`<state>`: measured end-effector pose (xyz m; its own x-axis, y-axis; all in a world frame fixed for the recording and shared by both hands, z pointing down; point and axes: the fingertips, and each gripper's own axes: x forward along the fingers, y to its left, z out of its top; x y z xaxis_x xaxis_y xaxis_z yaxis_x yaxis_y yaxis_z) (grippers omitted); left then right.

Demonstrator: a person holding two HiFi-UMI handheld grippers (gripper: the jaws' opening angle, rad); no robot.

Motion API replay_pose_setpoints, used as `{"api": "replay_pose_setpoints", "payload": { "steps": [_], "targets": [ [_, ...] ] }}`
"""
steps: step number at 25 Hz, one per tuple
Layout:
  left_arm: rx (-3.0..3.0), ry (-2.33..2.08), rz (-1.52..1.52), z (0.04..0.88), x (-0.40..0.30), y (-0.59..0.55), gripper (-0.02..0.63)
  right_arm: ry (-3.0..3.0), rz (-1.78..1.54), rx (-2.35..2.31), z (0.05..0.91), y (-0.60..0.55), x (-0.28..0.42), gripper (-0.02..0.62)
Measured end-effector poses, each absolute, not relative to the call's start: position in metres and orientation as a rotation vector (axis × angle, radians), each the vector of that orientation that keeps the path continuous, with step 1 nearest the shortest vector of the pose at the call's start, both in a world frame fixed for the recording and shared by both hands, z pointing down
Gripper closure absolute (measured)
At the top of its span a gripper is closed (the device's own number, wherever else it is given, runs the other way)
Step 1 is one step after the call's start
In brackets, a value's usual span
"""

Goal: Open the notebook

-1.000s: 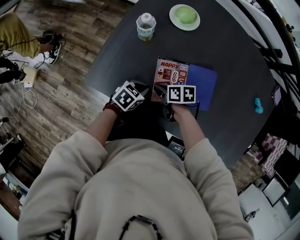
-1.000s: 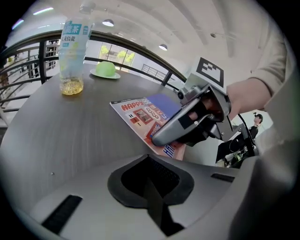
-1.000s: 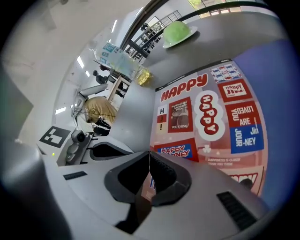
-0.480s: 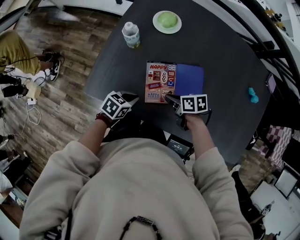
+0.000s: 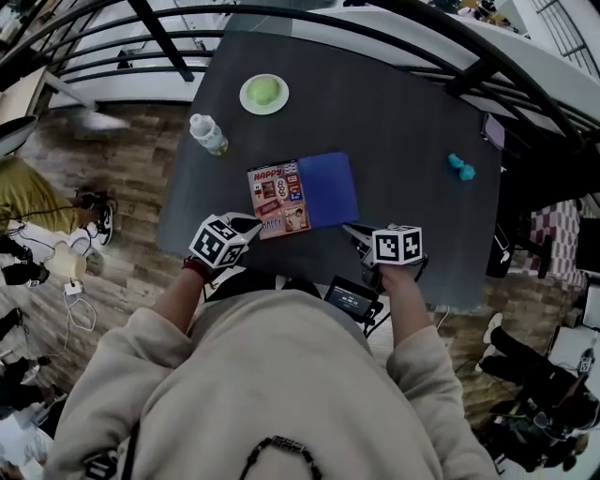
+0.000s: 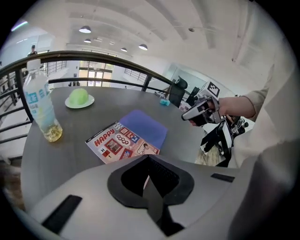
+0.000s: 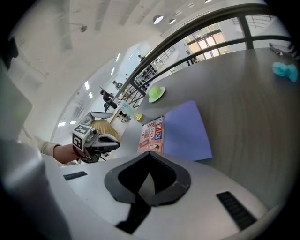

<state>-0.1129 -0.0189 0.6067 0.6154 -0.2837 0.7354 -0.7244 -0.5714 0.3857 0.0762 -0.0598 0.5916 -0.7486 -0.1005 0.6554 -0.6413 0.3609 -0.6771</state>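
The notebook (image 5: 302, 195) lies flat on the dark round table (image 5: 412, 122). A colourful "HAPPY" printed face (image 5: 278, 201) shows on its left and a plain blue face (image 5: 330, 187) on its right. My left gripper (image 5: 251, 223) hovers just off the notebook's near left corner, shut and empty. My right gripper (image 5: 350, 229) hangs off its near right corner, also shut and empty. Neither touches the notebook. In the left gripper view the notebook (image 6: 126, 137) lies beyond the jaws, with the right gripper (image 6: 194, 111) at the right. The right gripper view shows the notebook (image 7: 176, 129) ahead and the left gripper (image 7: 107, 141) at the left.
A water bottle (image 5: 208, 133) stands at the table's left edge. A plate with a green round thing (image 5: 263, 94) sits behind it. A small teal object (image 5: 459, 167) lies at the right. A black railing (image 5: 281, 19) curves round the far side.
Both grippers have drawn back from the notebook toward the person and risen. The right one has left the notebook's near edge and moved right. The notebook lies as before.
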Motion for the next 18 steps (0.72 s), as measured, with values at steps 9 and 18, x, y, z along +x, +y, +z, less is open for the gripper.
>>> {"api": "replay_pose_setpoints", "payload": {
  "steps": [9,18],
  "targets": [
    [2.336,-0.622,0.753,0.538,-0.041,-0.057,0.606,-2.257,1.269,0.879,0.524,-0.063,0.136,0.577],
    [2.771,-0.234,0.277,0.331,0.047,-0.058,0.605,-2.647,0.973,0.956,0.345,-0.072,0.122,0.577]
  ]
}}
